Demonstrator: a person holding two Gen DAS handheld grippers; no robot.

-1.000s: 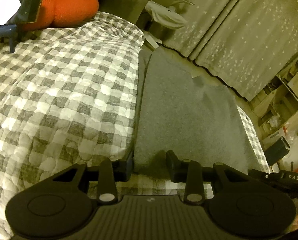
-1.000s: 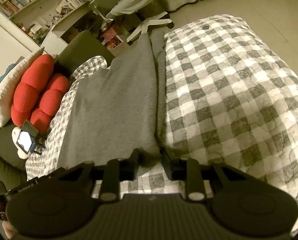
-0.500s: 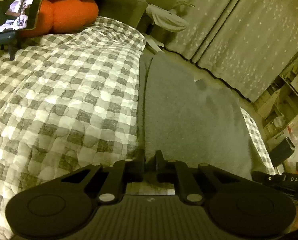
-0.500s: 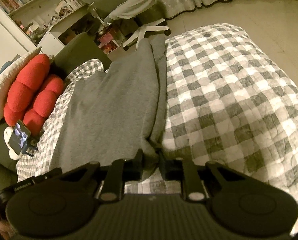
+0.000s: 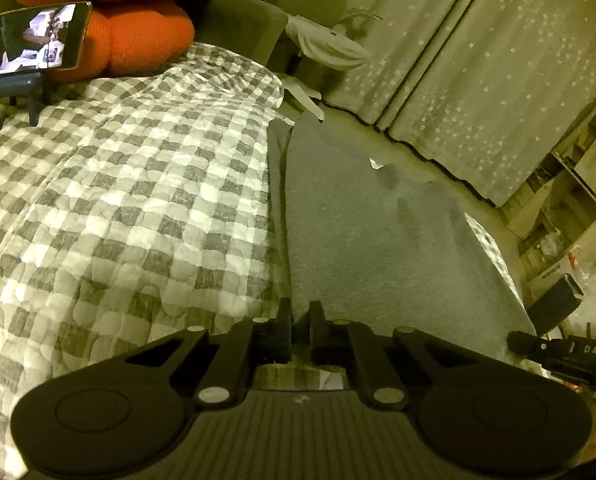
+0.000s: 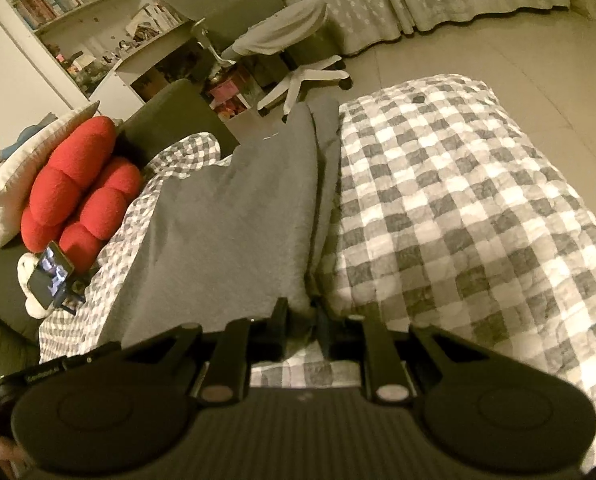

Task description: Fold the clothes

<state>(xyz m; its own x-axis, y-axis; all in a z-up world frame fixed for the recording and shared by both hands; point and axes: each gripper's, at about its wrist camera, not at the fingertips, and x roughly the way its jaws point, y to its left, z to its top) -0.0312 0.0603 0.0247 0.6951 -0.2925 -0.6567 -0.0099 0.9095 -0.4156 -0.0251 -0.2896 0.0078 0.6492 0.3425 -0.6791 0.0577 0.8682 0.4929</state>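
A grey garment [image 5: 361,240] lies spread lengthwise on a grey-and-white checked quilt [image 5: 130,208]. In the left wrist view, my left gripper [image 5: 300,312] is shut on the garment's near left corner, a thin fold pinched between the pads. In the right wrist view the same grey garment [image 6: 234,220] stretches away from me, and my right gripper [image 6: 301,312] is shut on its near right corner, where the cloth bunches between the fingers. The near edge is lifted slightly off the checked quilt [image 6: 457,216].
A red-orange lumpy cushion [image 5: 110,28] and a phone on a small stand [image 5: 30,40] sit at the quilt's far left. A swivel chair [image 6: 294,52] and curtains [image 5: 477,80] stand beyond the bed. Shelves [image 6: 58,0] line the wall.
Both grippers closed from open onto the garment's near corners. The near edge of the cloth has bunched and lifted a little.
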